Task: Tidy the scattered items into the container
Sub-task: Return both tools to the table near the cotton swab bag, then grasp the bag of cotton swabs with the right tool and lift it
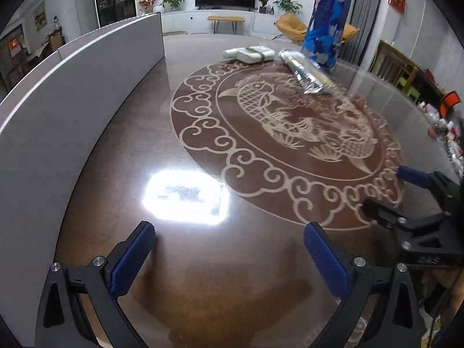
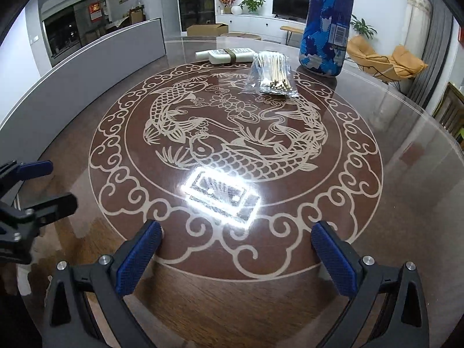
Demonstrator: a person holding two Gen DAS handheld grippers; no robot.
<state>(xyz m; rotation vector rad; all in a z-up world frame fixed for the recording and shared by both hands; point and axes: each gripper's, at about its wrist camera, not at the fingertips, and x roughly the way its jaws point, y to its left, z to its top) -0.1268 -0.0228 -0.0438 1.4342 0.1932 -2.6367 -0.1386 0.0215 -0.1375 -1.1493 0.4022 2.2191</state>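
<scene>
The round glass-topped table (image 2: 406,156) fills both views, and its carved fish medallion (image 2: 232,150) serves as the landmark. A long grey partition panel (image 1: 72,92) curves along the table's left edge, well outside the medallion's cloud border.

At the medallion's far right rim stands the blue patterned cylinder (image 2: 329,23), upright, its base (image 1: 322,58) on the glass; its top runs out of the frame, so I cannot tell whether it is open.

Just inside the far rim, left of the cylinder, lies a clear bag of cotton swabs (image 2: 271,72), flat on the glass and apart from the cylinder. In the left wrist view it reads as a crinkled silvery packet (image 1: 307,75) near the cylinder's foot.

Beyond the far rim, left of the bag, lies a flat white bundle bound with a dark band (image 2: 229,55), close to the bag; whether they touch I cannot tell.

A bright lamp reflection (image 2: 220,197) sits on the medallion's near half.

The left gripper (image 1: 229,249) hovers off the medallion's near-left edge, fingers spread wide, grasping nothing. The right gripper (image 2: 236,249) hovers over the near rim, likewise released and empty.
</scene>
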